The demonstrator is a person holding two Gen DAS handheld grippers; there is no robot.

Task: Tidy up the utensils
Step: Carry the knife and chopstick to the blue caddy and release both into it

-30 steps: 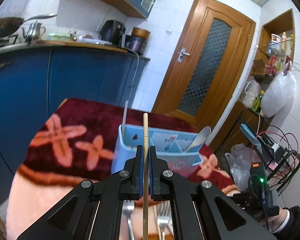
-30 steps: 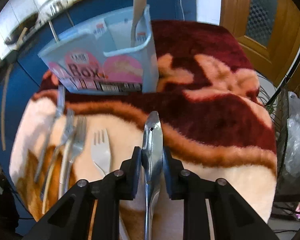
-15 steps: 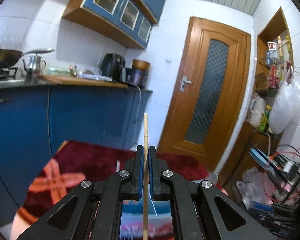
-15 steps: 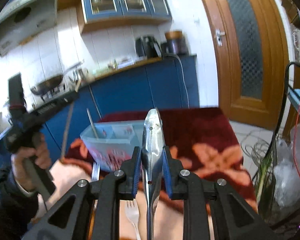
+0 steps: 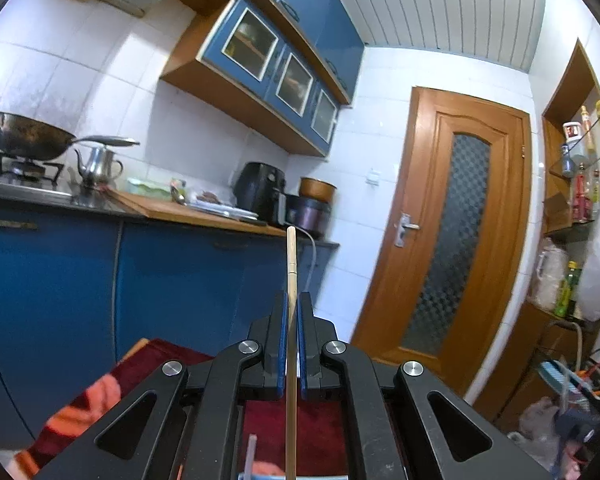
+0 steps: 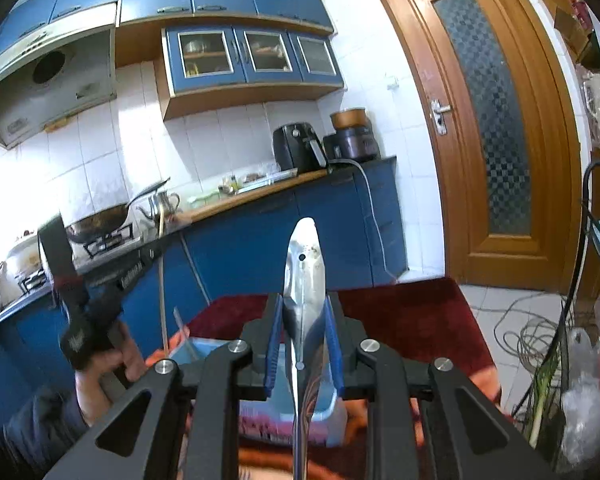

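Note:
My left gripper (image 5: 291, 300) is shut on a thin wooden chopstick (image 5: 291, 264) that stands upright between the pads, tilted up toward the kitchen counter. In the right wrist view the same chopstick (image 6: 162, 280) hangs from the left gripper (image 6: 112, 280) with its lower end over the light blue utensil box (image 6: 204, 350). My right gripper (image 6: 302, 304) is shut on a shiny metal utensil handle (image 6: 303, 280) and holds it upright above that box. A pale straw-like stick (image 6: 183, 330) stands in the box.
The box stands on a dark red and cream patterned cloth (image 6: 412, 320). Blue cabinets and a counter (image 5: 204, 216) with a wok (image 5: 24, 136), kettle and appliances are behind. A wooden door (image 5: 456, 232) is at right, cables and bags beside it.
Both grippers have tilted upward and lifted: the table, forks and box have dropped out of the lower view, and the cabinets and ceiling fill the frames. Both keep hold of their utensils.

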